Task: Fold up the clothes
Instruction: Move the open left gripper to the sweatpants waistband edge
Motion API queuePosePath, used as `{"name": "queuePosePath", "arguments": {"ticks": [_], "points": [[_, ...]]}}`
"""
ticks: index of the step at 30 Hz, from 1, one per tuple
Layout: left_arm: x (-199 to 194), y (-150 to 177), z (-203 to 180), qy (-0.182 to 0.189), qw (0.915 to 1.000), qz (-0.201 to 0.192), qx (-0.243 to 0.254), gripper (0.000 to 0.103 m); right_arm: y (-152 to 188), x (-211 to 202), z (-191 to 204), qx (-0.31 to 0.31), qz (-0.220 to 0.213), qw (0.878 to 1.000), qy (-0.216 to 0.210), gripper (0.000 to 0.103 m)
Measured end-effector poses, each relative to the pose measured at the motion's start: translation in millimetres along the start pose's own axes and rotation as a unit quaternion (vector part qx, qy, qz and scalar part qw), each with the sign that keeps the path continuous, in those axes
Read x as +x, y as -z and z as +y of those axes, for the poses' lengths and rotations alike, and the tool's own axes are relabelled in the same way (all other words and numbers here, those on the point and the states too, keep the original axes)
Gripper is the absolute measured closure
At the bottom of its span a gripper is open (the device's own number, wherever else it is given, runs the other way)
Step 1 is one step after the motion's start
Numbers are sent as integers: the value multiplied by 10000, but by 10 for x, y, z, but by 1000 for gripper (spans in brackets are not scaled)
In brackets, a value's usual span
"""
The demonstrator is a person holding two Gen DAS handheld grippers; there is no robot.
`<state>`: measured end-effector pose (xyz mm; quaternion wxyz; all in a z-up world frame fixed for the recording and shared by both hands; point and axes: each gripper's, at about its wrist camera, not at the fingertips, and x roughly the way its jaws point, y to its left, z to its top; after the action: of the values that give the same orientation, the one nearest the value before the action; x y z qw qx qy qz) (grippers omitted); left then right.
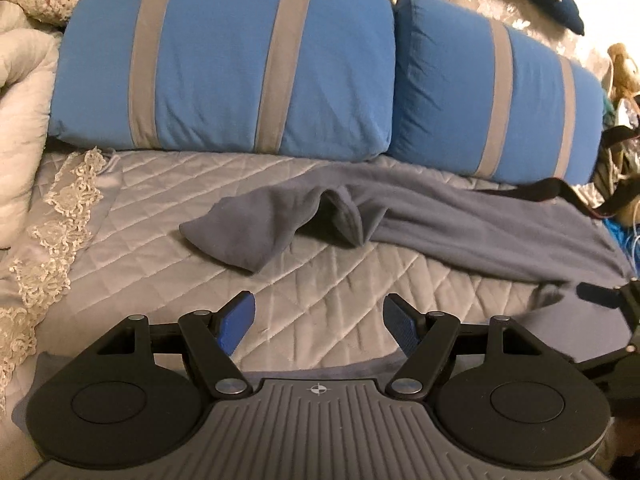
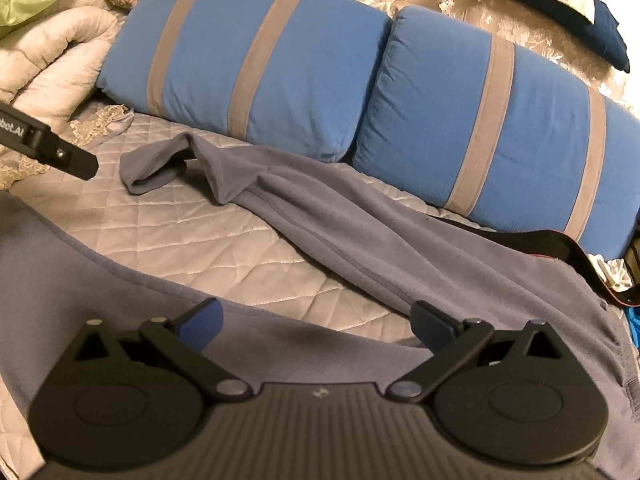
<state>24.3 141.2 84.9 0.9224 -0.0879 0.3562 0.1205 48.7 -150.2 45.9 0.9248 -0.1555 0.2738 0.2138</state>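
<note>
A grey-blue pair of soft trousers lies spread on the quilted bedspread. One leg runs along the foot of the pillows and its cuff end is crumpled and folded back. In the right wrist view the same leg slants down to the right, and the other leg curves across the lower left. My left gripper hovers open above bare quilt, with nothing between its blue pads. Over the trousers' crotch area my right gripper stands wide open, holding nothing.
Two blue pillows with grey stripes line the back. A rolled white duvet and lace trim lie at the left. A black strap and clutter sit at the right edge.
</note>
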Motion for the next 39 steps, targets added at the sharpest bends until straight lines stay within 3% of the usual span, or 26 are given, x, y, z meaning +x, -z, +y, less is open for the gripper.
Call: {"name": "queuePosePath", "arguments": {"ticks": [5, 9, 12, 15, 18, 23, 28, 32, 39], "points": [[-6, -44, -184, 77, 9997, -139, 195, 33, -28, -99, -71, 31, -127, 9999, -8, 0], [45, -14, -330, 61, 9976, -637, 278, 33, -11, -105, -171, 154, -97, 9998, -8, 0], [133, 60, -506, -365, 9912, -1057, 703, 33, 15, -80, -246, 311, -33, 9995, -66, 0], [276, 118, -718, -868, 9788, -1304, 1316, 31, 55, -18, -309, 481, 142, 9985, -219, 0], [430, 103, -863, -919, 9728, -1185, 1768, 31, 105, 73, -349, 680, 421, 9958, -450, 0], [541, 15, -948, -567, 9770, -750, 1913, 31, 136, 68, -325, 572, 512, 9960, -457, 0], [531, -49, -1007, -518, 9778, -603, 1936, 31, 145, -4, -297, 548, 503, 9962, -450, 0], [522, -92, -919, -338, 9843, -555, 1641, 27, 149, -4, -269, 480, 476, 9967, -452, 0], [686, -139, -801, -646, 9844, -534, 1548, 27, 173, 49, -275, 511, 566, 9964, -371, 0]]}}
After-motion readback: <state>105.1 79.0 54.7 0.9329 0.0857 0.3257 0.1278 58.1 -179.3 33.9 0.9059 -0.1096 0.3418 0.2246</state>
